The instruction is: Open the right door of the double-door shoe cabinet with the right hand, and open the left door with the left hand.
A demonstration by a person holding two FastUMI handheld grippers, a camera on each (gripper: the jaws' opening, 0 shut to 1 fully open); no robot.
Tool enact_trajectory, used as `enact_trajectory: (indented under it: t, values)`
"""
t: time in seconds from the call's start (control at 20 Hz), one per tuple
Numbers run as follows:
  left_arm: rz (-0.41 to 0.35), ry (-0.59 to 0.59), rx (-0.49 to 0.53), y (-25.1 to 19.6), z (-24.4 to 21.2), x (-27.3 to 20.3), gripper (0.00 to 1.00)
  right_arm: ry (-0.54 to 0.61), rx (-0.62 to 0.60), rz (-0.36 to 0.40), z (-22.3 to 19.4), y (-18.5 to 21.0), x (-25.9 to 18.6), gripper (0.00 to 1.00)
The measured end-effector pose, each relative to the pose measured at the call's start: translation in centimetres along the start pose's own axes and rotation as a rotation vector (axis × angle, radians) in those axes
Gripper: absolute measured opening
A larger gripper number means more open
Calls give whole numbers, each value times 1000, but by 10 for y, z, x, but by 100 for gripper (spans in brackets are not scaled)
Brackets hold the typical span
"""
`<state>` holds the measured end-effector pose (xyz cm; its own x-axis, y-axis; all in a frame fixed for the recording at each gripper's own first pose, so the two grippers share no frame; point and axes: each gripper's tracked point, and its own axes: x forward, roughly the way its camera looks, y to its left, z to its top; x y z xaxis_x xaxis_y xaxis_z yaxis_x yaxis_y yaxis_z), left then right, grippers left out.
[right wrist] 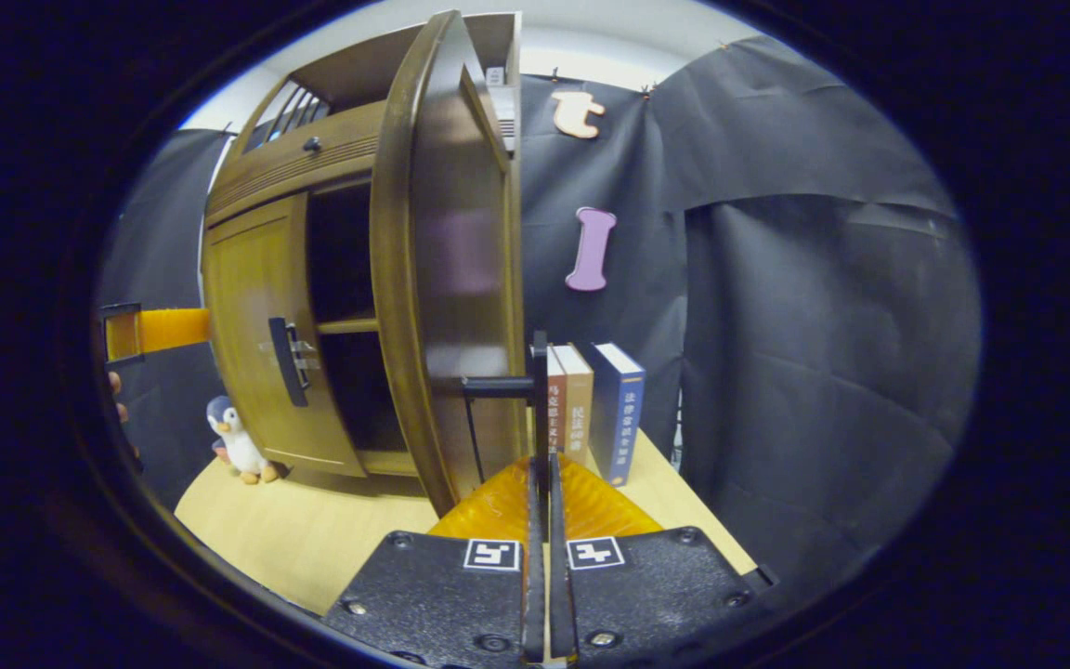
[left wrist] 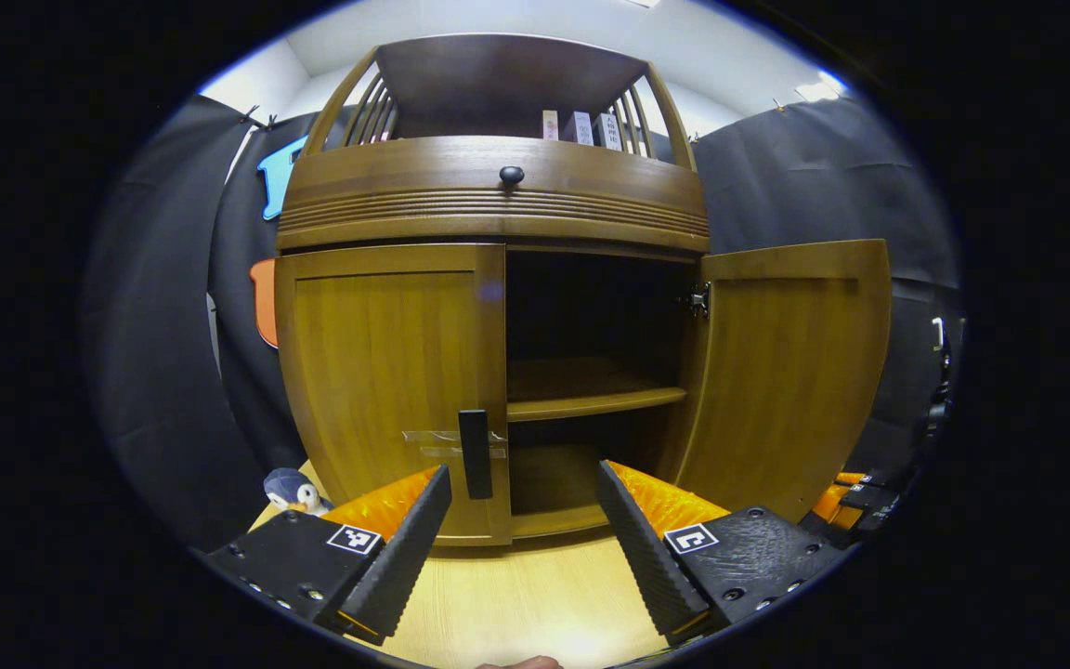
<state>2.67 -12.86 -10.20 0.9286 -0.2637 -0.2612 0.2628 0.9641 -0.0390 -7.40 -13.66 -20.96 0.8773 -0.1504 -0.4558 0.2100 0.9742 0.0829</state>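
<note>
The wooden shoe cabinet (left wrist: 489,200) stands on a light table. Its left door (left wrist: 386,372) is closed, with a dark upright handle (left wrist: 475,453) at its inner edge. My left gripper (left wrist: 524,474) is open just in front of that handle, its left finger level with it and apart from it. The right door (left wrist: 790,372) is swung wide open, showing an inner shelf (left wrist: 591,400). In the right gripper view the right door (right wrist: 442,269) is seen edge-on, and my right gripper (right wrist: 541,469) is shut on its dark handle (right wrist: 540,376). The left gripper (right wrist: 140,333) shows far left.
A penguin plush (right wrist: 238,441) sits on the table (right wrist: 312,530) left of the cabinet. Three upright books (right wrist: 595,409) stand right of the open door. A drawer with a round knob (left wrist: 511,174) tops the doors. Black cloth walls the booth.
</note>
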Motion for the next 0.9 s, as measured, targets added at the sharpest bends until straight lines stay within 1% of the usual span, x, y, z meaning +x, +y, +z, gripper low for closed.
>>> enact_trajectory:
  t: [0.05,0.1,0.15,0.2,0.4,0.55,0.7,0.75,0.8,0.9]
  values:
    - [-6,2,-4,-2,0,1,95,0,17,-8,-1,-5,-2,0]
    - [-9,2,-5,-3,1,2,95,1,29,-16,-2,-11,-4,6]
    - [-10,0,-4,-5,1,4,95,1,34,-27,-1,-16,-5,0]
    - [-10,-3,-1,-4,4,5,95,-2,35,-40,0,-22,-6,6]
    - [4,-1,4,3,3,16,95,-40,-1,-138,10,-56,-17,6]
    - [22,4,-2,13,3,31,95,-77,12,-162,24,-64,-27,6]
    - [53,5,-6,27,1,49,95,-109,-3,-187,37,-65,-37,6]
    - [62,13,-12,33,-1,54,84,-117,-5,-193,40,-64,-40,6]
    - [66,14,-25,39,-4,61,95,-126,-3,-202,45,-62,-42,6]
    - [70,24,-40,45,-9,74,95,-138,7,-214,51,-58,-48,6]
